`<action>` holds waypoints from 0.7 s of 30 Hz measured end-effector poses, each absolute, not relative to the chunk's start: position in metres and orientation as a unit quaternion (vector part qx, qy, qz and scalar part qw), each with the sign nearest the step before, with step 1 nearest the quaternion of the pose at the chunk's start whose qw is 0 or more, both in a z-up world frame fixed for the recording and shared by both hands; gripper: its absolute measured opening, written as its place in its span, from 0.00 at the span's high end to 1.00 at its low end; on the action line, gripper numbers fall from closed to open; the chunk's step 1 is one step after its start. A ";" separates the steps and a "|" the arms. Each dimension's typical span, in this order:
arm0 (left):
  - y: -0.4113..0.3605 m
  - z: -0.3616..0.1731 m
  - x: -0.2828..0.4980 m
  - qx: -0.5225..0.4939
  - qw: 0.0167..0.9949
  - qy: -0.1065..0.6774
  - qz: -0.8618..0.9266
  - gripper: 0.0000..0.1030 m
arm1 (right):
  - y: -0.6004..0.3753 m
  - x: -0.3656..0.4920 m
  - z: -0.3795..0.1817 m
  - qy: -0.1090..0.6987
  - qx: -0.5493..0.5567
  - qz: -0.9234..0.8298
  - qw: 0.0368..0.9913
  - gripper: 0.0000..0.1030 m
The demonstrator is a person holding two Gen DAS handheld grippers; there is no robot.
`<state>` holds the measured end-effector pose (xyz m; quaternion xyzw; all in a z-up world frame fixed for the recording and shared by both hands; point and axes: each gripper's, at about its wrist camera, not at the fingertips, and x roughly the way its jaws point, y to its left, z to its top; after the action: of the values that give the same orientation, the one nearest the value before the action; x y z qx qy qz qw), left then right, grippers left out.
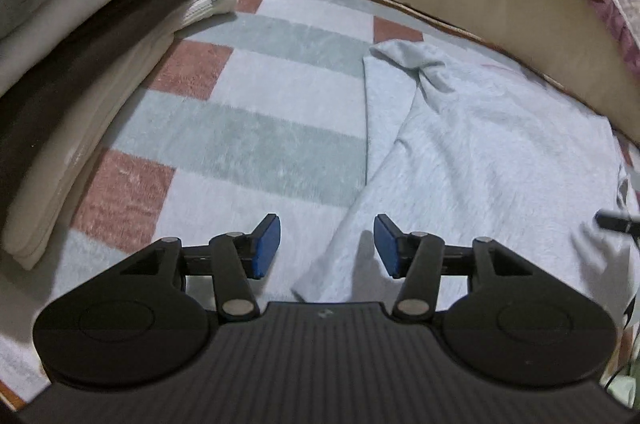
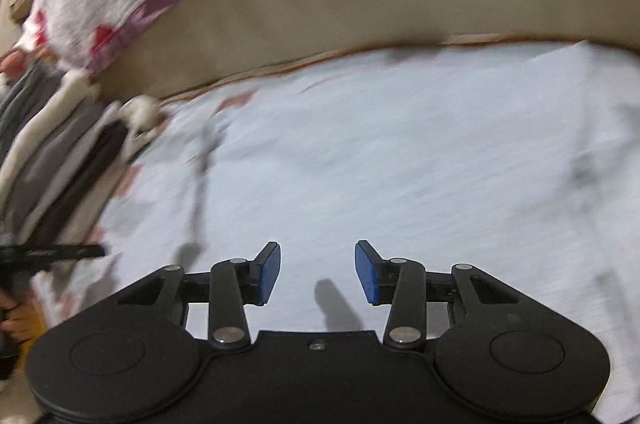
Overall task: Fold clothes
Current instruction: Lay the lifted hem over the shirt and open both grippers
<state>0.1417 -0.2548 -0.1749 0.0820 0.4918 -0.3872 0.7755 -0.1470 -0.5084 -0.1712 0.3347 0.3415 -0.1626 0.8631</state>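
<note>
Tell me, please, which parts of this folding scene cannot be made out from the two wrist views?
- Light blue garment: in the left wrist view its right side is cut off by the frame edge and its near hem is hidden behind the left gripper.
- Right wrist view: motion blur smears the garment's folds.
- Folded stack: cut off at the left edge; the number of pieces is unclear.
- Right gripper: open, nothing between the fingers.

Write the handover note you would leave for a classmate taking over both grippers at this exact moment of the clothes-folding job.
Left gripper: open, empty, above the near edge of the light blue garment.
Right gripper: open, empty, over the same garment; that view is blurred.
Garment lies on the checked blanket, one flap already folded over, with a bunched corner at the far end.
Stack of folded clothes sits at the left.
Left to do: finish folding, then probably move it to the stack.
</note>
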 end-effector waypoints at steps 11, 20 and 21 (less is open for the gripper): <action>-0.254 -0.184 0.144 0.061 0.754 0.499 -0.423 0.50 | -0.442 -0.068 -0.190 0.390 0.311 -0.063 0.864 0.52; -0.260 -0.181 0.138 0.058 0.749 0.490 -0.442 0.50 | -0.431 -0.036 -0.195 0.355 0.321 -0.099 0.872 0.45; -0.259 -0.179 0.137 0.061 0.753 0.483 -0.443 0.50 | -0.428 -0.032 -0.195 0.352 0.314 -0.097 0.877 0.61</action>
<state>0.1367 -0.2591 -0.1786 0.0614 0.4832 -0.4431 0.7526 -0.0321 -0.4284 -0.1948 0.3139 0.3519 -0.0970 0.8765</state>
